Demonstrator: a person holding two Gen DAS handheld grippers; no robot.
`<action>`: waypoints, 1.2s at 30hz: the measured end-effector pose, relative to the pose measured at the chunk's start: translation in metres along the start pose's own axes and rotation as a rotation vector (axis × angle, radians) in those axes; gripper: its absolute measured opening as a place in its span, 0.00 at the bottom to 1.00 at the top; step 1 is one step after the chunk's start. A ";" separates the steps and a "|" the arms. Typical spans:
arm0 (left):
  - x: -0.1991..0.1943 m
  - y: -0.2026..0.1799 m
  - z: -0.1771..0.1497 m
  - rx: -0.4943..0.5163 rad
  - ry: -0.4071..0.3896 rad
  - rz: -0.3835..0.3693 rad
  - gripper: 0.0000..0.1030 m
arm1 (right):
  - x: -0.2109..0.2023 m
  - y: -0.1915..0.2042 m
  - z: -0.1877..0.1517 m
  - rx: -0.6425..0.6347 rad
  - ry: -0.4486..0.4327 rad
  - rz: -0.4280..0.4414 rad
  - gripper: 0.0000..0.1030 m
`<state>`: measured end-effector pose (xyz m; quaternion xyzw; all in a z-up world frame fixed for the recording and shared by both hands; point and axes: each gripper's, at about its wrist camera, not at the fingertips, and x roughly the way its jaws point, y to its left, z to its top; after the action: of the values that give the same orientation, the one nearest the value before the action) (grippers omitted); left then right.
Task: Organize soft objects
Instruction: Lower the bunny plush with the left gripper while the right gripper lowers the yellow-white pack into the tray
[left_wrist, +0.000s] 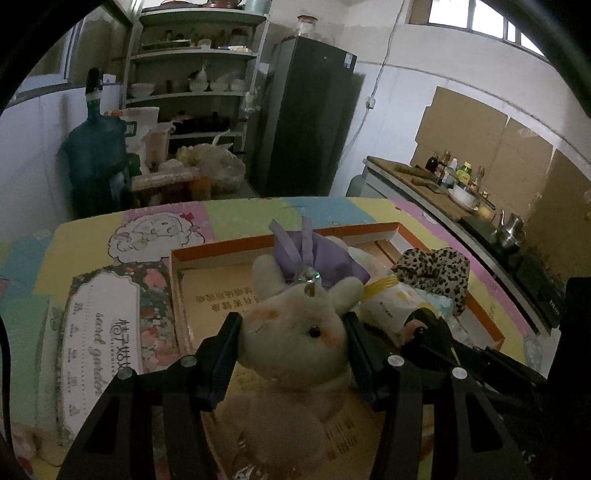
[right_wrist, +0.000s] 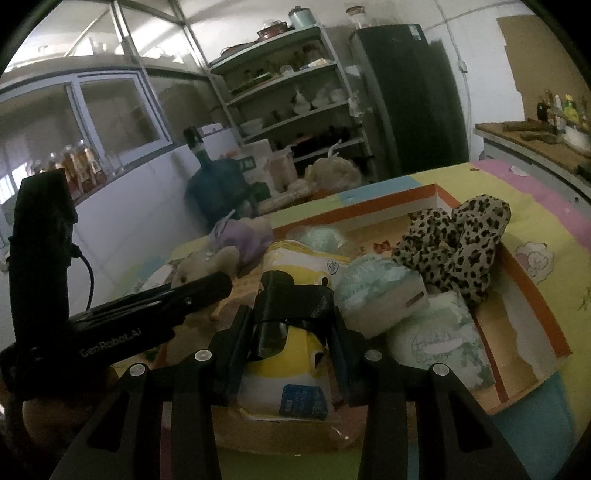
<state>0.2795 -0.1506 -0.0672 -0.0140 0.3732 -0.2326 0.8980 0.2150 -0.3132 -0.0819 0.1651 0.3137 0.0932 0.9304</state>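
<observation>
**A:** Where's the bunny?

**B:** I'm pinching the plush bunny (left_wrist: 295, 328) in my left gripper (left_wrist: 291, 332), over the orange box (left_wrist: 221, 248). Right gripper (right_wrist: 288, 332) is clamping the yellow pack (right_wrist: 288, 373) inside it, tidying.

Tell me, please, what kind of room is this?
Most likely a home kitchen or pantry: a tall dark fridge, open shelves of bowls and dishes, and a counter with sauce bottles and a metal kettle.
</observation>
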 end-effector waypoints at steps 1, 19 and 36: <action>0.001 -0.001 0.000 -0.001 0.004 -0.002 0.54 | 0.001 -0.001 0.000 0.002 0.004 0.000 0.40; 0.011 -0.005 0.002 0.002 0.018 0.023 0.54 | 0.008 -0.007 0.001 0.026 0.026 0.011 0.41; 0.005 -0.004 0.007 0.002 -0.044 0.043 0.75 | 0.001 -0.008 0.001 0.036 -0.002 0.022 0.46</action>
<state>0.2852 -0.1569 -0.0648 -0.0100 0.3535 -0.2136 0.9107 0.2165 -0.3201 -0.0848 0.1852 0.3124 0.0977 0.9266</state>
